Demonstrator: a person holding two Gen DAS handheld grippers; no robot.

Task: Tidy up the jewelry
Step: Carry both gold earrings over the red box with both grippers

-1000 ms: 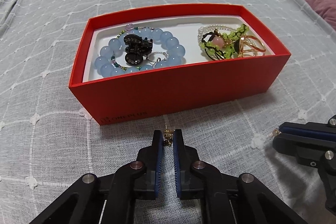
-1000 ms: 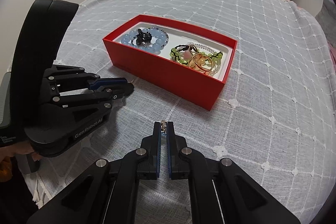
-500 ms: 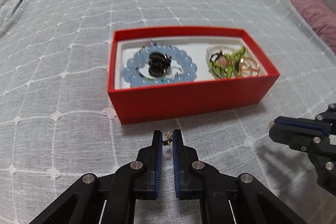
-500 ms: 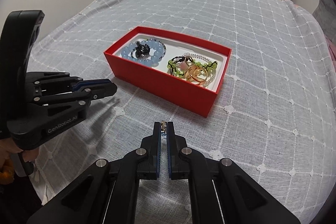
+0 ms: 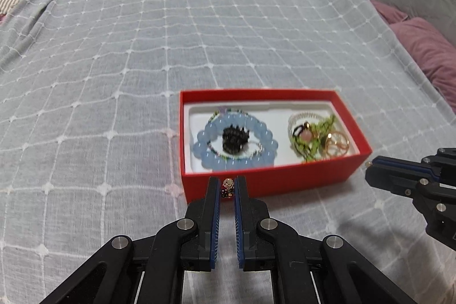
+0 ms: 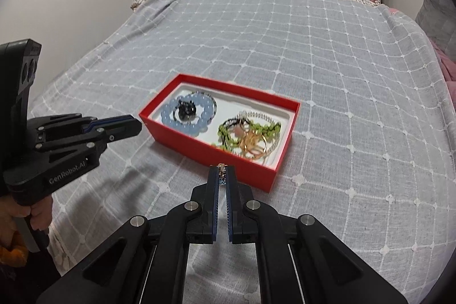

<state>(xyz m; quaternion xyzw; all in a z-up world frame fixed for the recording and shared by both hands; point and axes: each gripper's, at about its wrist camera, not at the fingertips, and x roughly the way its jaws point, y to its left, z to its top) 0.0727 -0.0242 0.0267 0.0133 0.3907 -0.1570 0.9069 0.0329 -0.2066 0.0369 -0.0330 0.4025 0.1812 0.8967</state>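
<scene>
Left gripper (image 5: 227,184): I am holding it closed on a small gold-and-dark earring (image 5: 228,188), pinched at the fingertips just short of the red box (image 5: 270,181). Right gripper (image 6: 221,174): I am keeping it clamped on a second small earring (image 6: 222,175), gold with blue stones, near the box's front wall. The box is sitting on the grey checked bedspread (image 5: 142,47); it is containing a blue bead bracelet (image 5: 205,150), a black hair claw (image 5: 235,137), a green beaded bracelet (image 5: 315,146) and gold rings (image 5: 337,146).
</scene>
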